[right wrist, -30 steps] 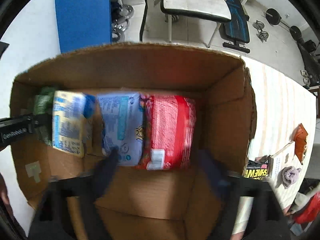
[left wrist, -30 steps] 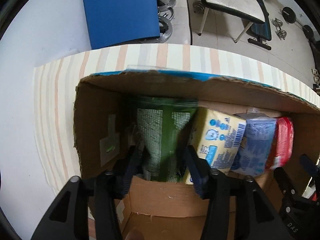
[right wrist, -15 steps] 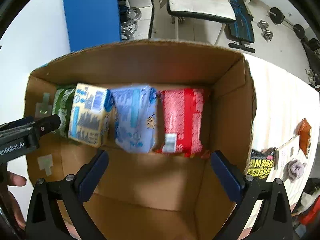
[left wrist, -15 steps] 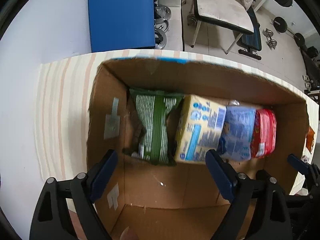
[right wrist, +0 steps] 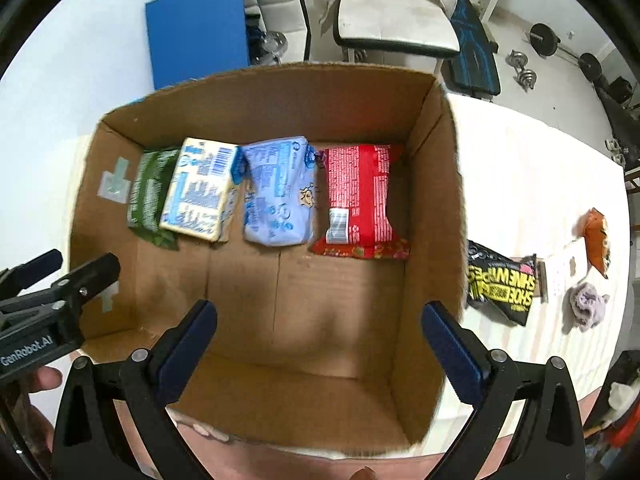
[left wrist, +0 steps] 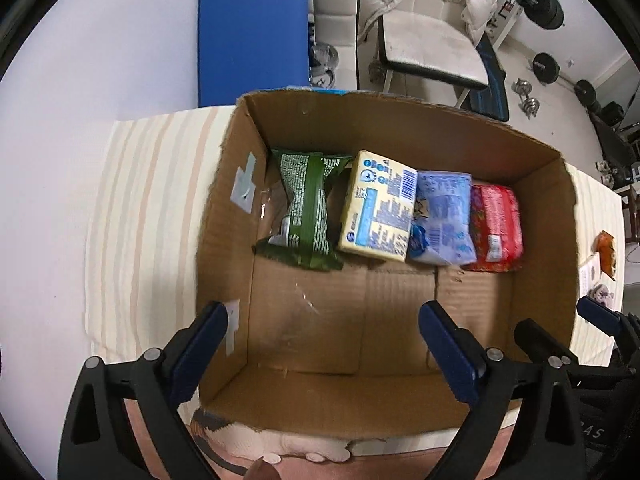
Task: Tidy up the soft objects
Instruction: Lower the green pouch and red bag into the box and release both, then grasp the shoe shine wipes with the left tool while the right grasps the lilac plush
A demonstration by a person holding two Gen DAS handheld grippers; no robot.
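Note:
An open cardboard box [left wrist: 400, 128] [right wrist: 280, 96] stands on the striped tablecloth. Along its far wall lie a green pack [left wrist: 306, 210] [right wrist: 148, 196], a yellow pack [left wrist: 378, 206] [right wrist: 200, 190], a light blue pack [left wrist: 442, 216] [right wrist: 278, 190] and a red pack [left wrist: 496, 228] [right wrist: 358, 198], side by side. My left gripper [left wrist: 322, 326] is open and empty above the box's near left part. My right gripper [right wrist: 318, 322] is open and empty above the box's near part. The left gripper also shows in the right wrist view [right wrist: 52, 276].
To the right of the box on the table lie a black-and-yellow wipes pack [right wrist: 502, 286], a grey cloth [right wrist: 586, 306], an orange packet [right wrist: 598, 240] and a paper sheet [right wrist: 560, 274]. A blue mat [left wrist: 254, 36], a chair [left wrist: 432, 56] and weights stand beyond the table.
My left gripper let go of the green pack, opened and rose back out of the box. My right gripper also pulled up and back. All packs stay in the row.

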